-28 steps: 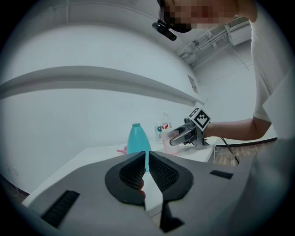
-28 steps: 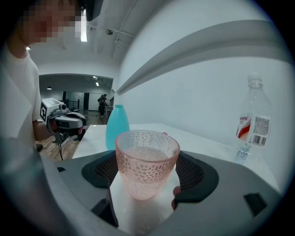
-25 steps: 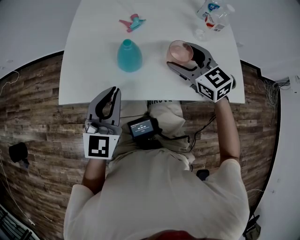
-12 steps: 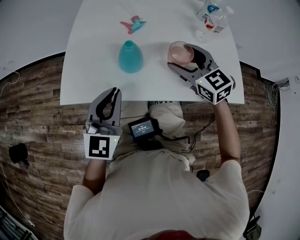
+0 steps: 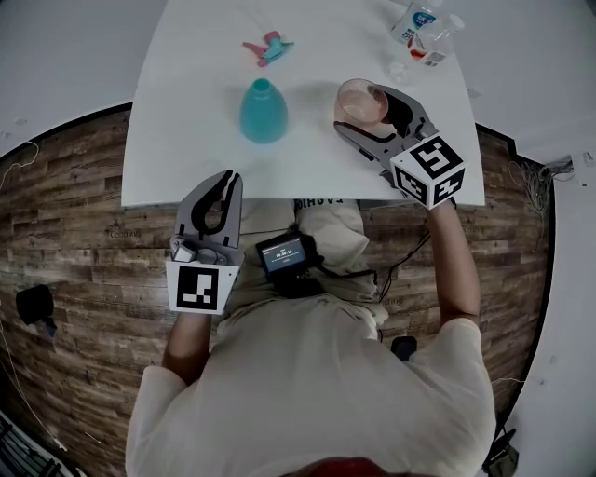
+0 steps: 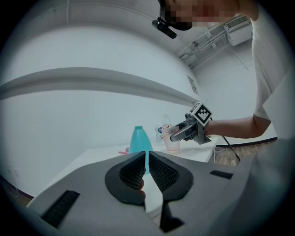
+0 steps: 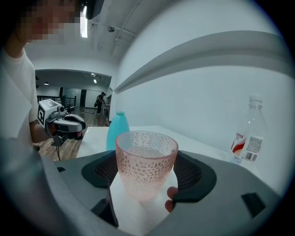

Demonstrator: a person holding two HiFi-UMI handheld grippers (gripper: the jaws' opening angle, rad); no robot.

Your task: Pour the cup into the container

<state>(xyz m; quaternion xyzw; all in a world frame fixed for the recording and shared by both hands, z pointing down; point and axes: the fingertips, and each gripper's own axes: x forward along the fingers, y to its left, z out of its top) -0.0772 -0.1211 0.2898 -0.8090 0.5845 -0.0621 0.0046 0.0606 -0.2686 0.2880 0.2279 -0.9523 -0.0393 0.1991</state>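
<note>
A pink dimpled cup stands upright by the white table's right front part, and my right gripper is shut on it. In the right gripper view the cup fills the space between the two pads; I cannot tell whether its base touches the table. The teal bottle-shaped container stands to the cup's left, neck open at the top. My left gripper hovers off the table at its front edge, shut with nothing in it. The left gripper view shows that gripper aimed at the container.
A pink and teal spray head lies at the back of the table. A clear labelled plastic bottle and its small cap are at the back right. A small screen device sits on the person's lap, over wooden floor.
Almost nothing has moved. The right gripper's marker cube has shifted slightly while the cup stays in its grip. The left gripper holds its place.
</note>
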